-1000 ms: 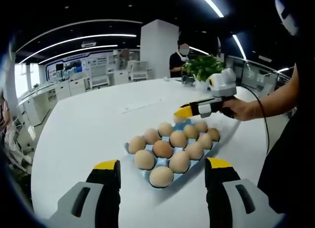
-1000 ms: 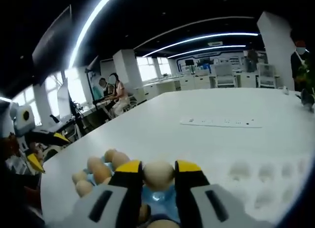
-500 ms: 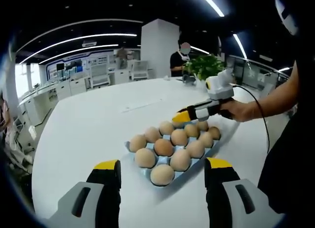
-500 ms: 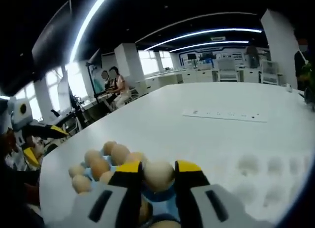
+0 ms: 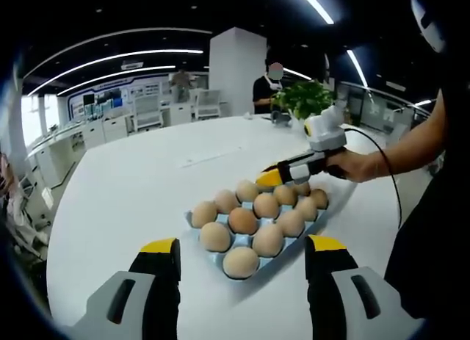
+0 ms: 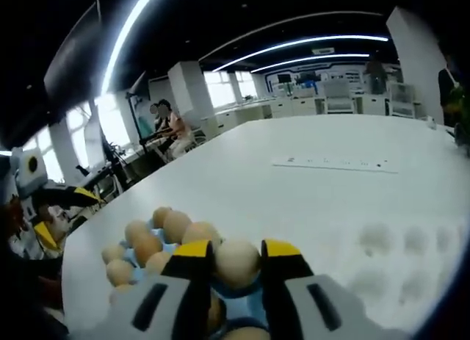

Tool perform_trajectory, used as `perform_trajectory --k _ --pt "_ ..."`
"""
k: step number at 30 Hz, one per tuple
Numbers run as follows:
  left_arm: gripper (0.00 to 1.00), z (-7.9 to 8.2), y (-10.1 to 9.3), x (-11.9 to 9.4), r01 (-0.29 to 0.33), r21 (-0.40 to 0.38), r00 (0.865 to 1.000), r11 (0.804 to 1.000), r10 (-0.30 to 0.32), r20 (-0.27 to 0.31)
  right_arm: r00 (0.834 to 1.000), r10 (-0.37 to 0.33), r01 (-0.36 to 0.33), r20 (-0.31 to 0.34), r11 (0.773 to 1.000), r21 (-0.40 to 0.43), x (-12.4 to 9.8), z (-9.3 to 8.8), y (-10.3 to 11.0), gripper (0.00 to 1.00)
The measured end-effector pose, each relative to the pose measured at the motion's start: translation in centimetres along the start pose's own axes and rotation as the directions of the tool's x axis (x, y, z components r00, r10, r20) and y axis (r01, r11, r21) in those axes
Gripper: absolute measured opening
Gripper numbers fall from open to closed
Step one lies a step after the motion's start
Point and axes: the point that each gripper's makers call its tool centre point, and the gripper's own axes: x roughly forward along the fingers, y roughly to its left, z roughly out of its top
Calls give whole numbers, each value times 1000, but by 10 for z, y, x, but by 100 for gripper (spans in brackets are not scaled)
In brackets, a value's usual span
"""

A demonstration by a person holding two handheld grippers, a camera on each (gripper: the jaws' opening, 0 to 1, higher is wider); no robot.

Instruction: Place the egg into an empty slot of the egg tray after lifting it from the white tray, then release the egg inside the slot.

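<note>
A blue egg tray (image 5: pixel 192 219) holding several brown eggs (image 5: pixel 243 221) lies on the white round table, just beyond my left gripper (image 5: pixel 243 244), which is open and holds nothing. My right gripper (image 5: pixel 269 178), held in a hand, reaches in from the right over the tray's far row. In the right gripper view, that gripper (image 6: pixel 236 250) is shut on a pale egg (image 6: pixel 236 263) above the blue egg tray (image 6: pixel 251 305), with the other eggs (image 6: pixel 154 237) to its left. The white tray (image 6: pixel 400 252) with empty dimples lies to the right.
A potted plant (image 5: pixel 302 99) stands at the table's far side, with a person (image 5: pixel 266 90) behind it. A flat white strip (image 6: pixel 334 163) lies mid-table. People sit at desks (image 6: pixel 165 128) beyond the table edge. The left gripper (image 6: pixel 44 208) shows at the left.
My right gripper, still shut on the egg, has sunk slightly toward the blue tray's far row. The left gripper has stayed open and almost still.
</note>
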Motion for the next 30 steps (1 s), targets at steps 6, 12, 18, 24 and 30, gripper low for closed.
perform_trajectory --k 6,12,18,24,30 --pt "68 2 -1 0 3 8 1000 1000 -3 3 1000 2 -2 -3 999 -37 1 1 2 22" --pt "69 4 1 0 -3 15 1000 1000 3 7 1000 8 -8 0 999 -44 1 2 1 23" --pt "69 4 0 1 -1 23 1000 1000 1 5 1000 6 -6 7 999 -46 -1 2 -1 25" --pt "68 5 0 1 -1 20 1000 1000 1 10 1000 9 -8 18 999 -35 -10 2 -3 28" --pt "68 4 -2 2 4 21 1000 1000 -4 6 999 -19 20 44 1000 -18 -29 1 -13 27"
